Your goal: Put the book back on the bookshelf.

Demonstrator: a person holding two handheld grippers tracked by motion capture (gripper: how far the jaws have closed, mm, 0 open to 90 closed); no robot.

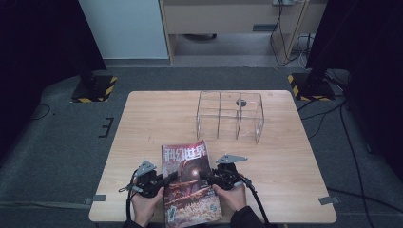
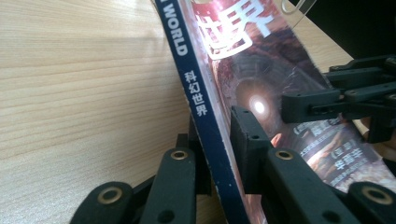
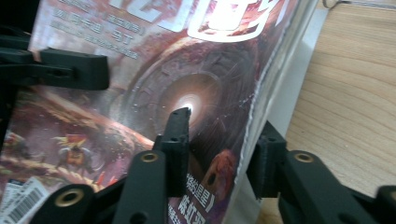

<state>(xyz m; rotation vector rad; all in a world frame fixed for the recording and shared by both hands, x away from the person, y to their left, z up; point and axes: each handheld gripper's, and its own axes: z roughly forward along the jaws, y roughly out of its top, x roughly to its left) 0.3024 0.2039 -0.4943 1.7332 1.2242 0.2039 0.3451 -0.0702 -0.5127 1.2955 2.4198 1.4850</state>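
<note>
A science-fiction magazine (image 1: 190, 185) with a reddish cover lies near the front edge of the wooden table (image 1: 285, 156), between the person's two hands. My left gripper (image 1: 168, 179) comes in from the magazine's left side. In the left gripper view its jaws clamp the dark blue spine (image 2: 205, 102), one jaw on each side, so the left gripper (image 2: 217, 126) is shut on it. My right gripper (image 1: 204, 175) reaches in from the right. In the right gripper view its jaws straddle the cover's (image 3: 187, 70) open page edge with a gap, so the right gripper (image 3: 224, 123) is open.
A clear acrylic organizer (image 1: 230, 114) with several compartments stands at the back right of the table, with a small dark object (image 1: 241, 102) on its top. Black stands with striped bases (image 1: 95, 88) sit on the floor beyond the far corners.
</note>
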